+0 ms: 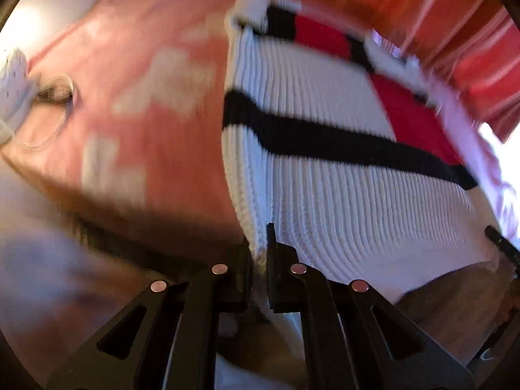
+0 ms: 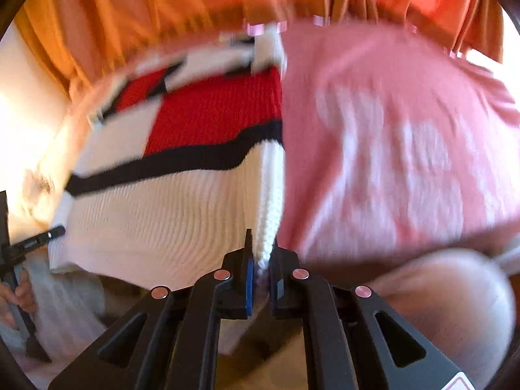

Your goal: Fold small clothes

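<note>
A small ribbed knit sweater (image 1: 341, 201), white with a black band and red blocks, lies spread on a pink patterned cover (image 1: 146, 104). My left gripper (image 1: 259, 260) is shut on the sweater's left edge near the hem. The sweater also shows in the right wrist view (image 2: 162, 208), where my right gripper (image 2: 264, 260) is shut on its right edge, pinching a white fold between the blue pads. Both views are motion-blurred.
The pink cover (image 2: 390, 149) spreads to the side of the sweater. Orange curtains (image 2: 162, 9) hang behind. A red striped cloth (image 1: 471, 65) is at upper right. The other gripper (image 2: 19, 250) in a hand shows at left. A white cushion (image 2: 455, 302) sits lower right.
</note>
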A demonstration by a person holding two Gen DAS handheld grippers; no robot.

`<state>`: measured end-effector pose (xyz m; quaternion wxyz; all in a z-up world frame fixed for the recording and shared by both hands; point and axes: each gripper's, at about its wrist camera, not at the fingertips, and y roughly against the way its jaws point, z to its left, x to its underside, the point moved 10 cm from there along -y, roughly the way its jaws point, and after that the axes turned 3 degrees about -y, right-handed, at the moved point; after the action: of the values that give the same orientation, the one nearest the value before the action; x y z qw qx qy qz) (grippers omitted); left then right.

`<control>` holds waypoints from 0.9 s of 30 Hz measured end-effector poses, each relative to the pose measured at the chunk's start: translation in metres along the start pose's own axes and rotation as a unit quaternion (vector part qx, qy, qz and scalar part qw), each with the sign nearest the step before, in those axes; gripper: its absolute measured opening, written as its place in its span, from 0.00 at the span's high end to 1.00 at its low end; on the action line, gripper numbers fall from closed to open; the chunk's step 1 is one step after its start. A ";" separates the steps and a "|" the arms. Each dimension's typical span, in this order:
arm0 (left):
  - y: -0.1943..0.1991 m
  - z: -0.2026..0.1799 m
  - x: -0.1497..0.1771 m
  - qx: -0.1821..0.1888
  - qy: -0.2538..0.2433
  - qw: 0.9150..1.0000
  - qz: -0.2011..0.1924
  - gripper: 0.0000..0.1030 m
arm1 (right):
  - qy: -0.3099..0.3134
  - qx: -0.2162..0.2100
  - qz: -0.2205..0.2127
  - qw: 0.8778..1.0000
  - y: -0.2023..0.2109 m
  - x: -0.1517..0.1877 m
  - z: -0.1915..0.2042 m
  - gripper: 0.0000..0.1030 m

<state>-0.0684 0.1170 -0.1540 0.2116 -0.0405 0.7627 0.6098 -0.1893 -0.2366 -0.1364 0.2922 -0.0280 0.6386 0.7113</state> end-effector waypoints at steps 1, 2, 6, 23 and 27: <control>-0.004 -0.002 0.006 -0.011 -0.006 1.000 0.006 0.93 | 0.006 0.012 0.011 1.000 -0.005 0.005 -0.002 0.93; -0.004 -0.003 0.006 -0.015 -0.007 1.000 0.008 0.90 | 0.009 0.030 0.015 0.999 -0.008 0.005 -0.006 0.93; 0.023 -0.008 -0.044 0.011 0.028 0.999 -0.041 0.63 | -0.022 -0.003 -0.063 0.998 0.023 -0.059 -0.018 0.63; -0.065 0.022 -0.347 -0.079 0.075 0.976 -0.187 0.30 | -0.097 -0.063 -0.091 0.989 -0.159 -0.345 -0.008 0.46; -0.101 0.032 -0.355 -0.096 0.064 0.982 -0.150 0.32 | -0.089 -0.071 -0.069 0.991 -0.195 -0.355 -0.005 0.46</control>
<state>0.2950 0.0522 -0.1198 0.2465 -0.2141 0.6979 0.6374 0.1912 -0.3732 -0.1649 0.3933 -0.0292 0.5545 0.7328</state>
